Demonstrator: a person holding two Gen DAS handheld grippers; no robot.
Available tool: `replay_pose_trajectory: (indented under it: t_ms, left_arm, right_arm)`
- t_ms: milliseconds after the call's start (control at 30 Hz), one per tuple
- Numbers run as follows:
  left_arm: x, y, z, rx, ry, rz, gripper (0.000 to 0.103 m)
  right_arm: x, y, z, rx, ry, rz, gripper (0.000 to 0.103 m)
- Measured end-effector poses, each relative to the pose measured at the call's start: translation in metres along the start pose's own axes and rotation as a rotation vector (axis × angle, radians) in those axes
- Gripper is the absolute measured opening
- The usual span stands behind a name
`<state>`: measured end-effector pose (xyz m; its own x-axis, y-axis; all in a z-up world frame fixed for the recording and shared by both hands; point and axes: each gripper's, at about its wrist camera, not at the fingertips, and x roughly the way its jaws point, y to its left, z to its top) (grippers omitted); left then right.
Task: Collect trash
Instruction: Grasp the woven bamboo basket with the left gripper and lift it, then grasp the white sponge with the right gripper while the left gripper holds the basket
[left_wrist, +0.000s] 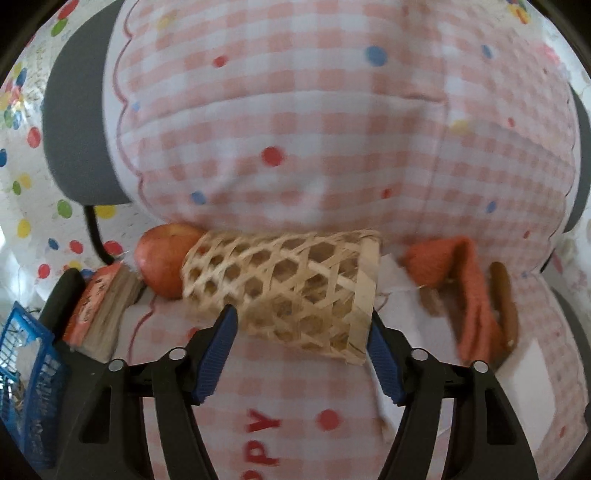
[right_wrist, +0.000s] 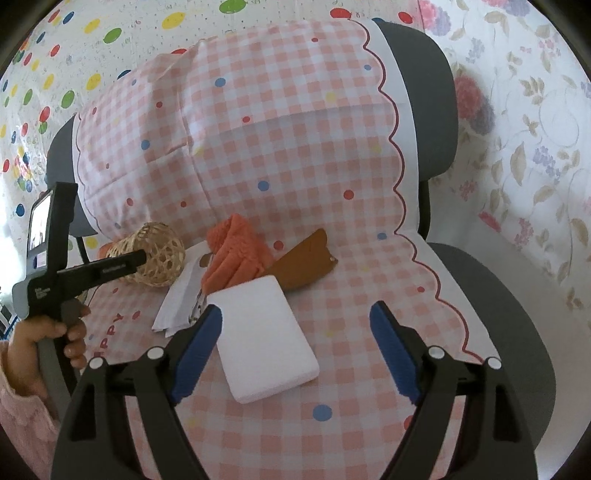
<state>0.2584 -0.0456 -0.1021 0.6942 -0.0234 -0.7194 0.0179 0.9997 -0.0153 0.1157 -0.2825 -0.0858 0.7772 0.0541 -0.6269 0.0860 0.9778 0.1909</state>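
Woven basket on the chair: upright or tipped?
Tipped. The woven basket lies on its side on the checked cloth, its banded rim facing sideways toward the orange cloth.

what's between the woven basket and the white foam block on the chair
In the right wrist view, crumpled white paper and the orange cloth lie between the woven basket and the white foam block.

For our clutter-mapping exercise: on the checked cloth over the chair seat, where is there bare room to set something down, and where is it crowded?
Free: the checked cloth right of the white foam block, out to the scalloped hem. Crowded: the back left of the seat, where woven basket, white paper, orange cloth and brown leather piece sit close together.
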Motion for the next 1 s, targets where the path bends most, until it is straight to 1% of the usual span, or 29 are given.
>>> replay_pose_trajectory:
  t_ms: [33, 67, 133, 200, 267, 333, 367, 400, 433, 500, 667, 700, 733, 800, 833, 867, 1000]
  left_arm:
    - [-0.002, 0.008, -0.005, -0.002, 0.010, -0.002, 0.060]
    - [-0.005, 0.014, -0.009, -0.007, 0.013, -0.016, 0.058]
    - [-0.011, 0.023, -0.017, -0.005, 0.010, -0.018, 0.054]
    - [-0.020, 0.031, -0.027, -0.002, -0.001, -0.024, 0.037]
    - [-0.024, 0.041, -0.033, -0.006, -0.002, -0.020, 0.026]
    - [-0.028, 0.055, -0.041, -0.022, 0.008, -0.028, 0.021]
    - [-0.029, 0.060, -0.044, -0.028, 0.015, -0.037, 0.013]
    - [-0.029, 0.065, -0.046, -0.031, 0.022, -0.044, 0.008]
    - [-0.029, 0.069, -0.050, -0.035, 0.027, -0.045, 0.007]
    - [-0.035, 0.078, -0.054, -0.050, 0.013, -0.070, 0.005]
    - [-0.070, 0.088, -0.064, -0.094, -0.061, -0.176, 0.005]
    - [-0.073, 0.087, -0.065, -0.098, -0.066, -0.190, 0.005]
    - [-0.078, 0.086, -0.066, -0.104, -0.076, -0.211, 0.004]
    - [-0.085, 0.082, -0.068, -0.104, -0.092, -0.233, 0.004]
    - [-0.087, 0.079, -0.069, -0.104, -0.091, -0.246, 0.004]
    - [-0.088, 0.076, -0.068, -0.101, -0.089, -0.259, 0.004]
    - [-0.084, 0.068, -0.072, -0.080, -0.072, -0.276, 0.005]
  right_arm:
    - [0.000, 0.000, -0.001, 0.000, 0.002, 0.001, 0.081]
    - [-0.002, 0.001, -0.002, -0.001, 0.004, 0.002, 0.081]
    - [-0.004, 0.003, -0.005, -0.005, 0.005, 0.000, 0.081]
    - [-0.005, 0.007, -0.010, -0.015, 0.010, -0.007, 0.081]
    - [-0.007, 0.011, -0.015, -0.031, 0.019, -0.012, 0.081]
    - [-0.008, 0.014, -0.019, -0.038, 0.025, -0.012, 0.081]
    - [-0.010, 0.016, -0.022, -0.040, 0.027, -0.013, 0.081]
    - [-0.011, 0.017, -0.023, -0.042, 0.028, -0.013, 0.081]
    - [-0.012, 0.019, -0.024, -0.041, 0.029, -0.014, 0.081]
    - [-0.014, 0.021, -0.025, -0.042, 0.026, -0.011, 0.081]
    - [-0.012, 0.027, -0.028, -0.065, 0.033, -0.013, 0.081]
    - [-0.011, 0.028, -0.028, -0.069, 0.034, -0.004, 0.080]
    - [-0.010, 0.029, -0.028, -0.074, 0.038, 0.001, 0.079]
    - [-0.003, 0.033, -0.028, -0.100, 0.059, 0.008, 0.067]
    - [0.001, 0.035, -0.028, -0.112, 0.070, 0.016, 0.065]
    - [0.005, 0.037, -0.028, -0.123, 0.078, 0.017, 0.063]
    - [0.024, 0.043, -0.022, -0.177, 0.112, 0.000, 0.063]
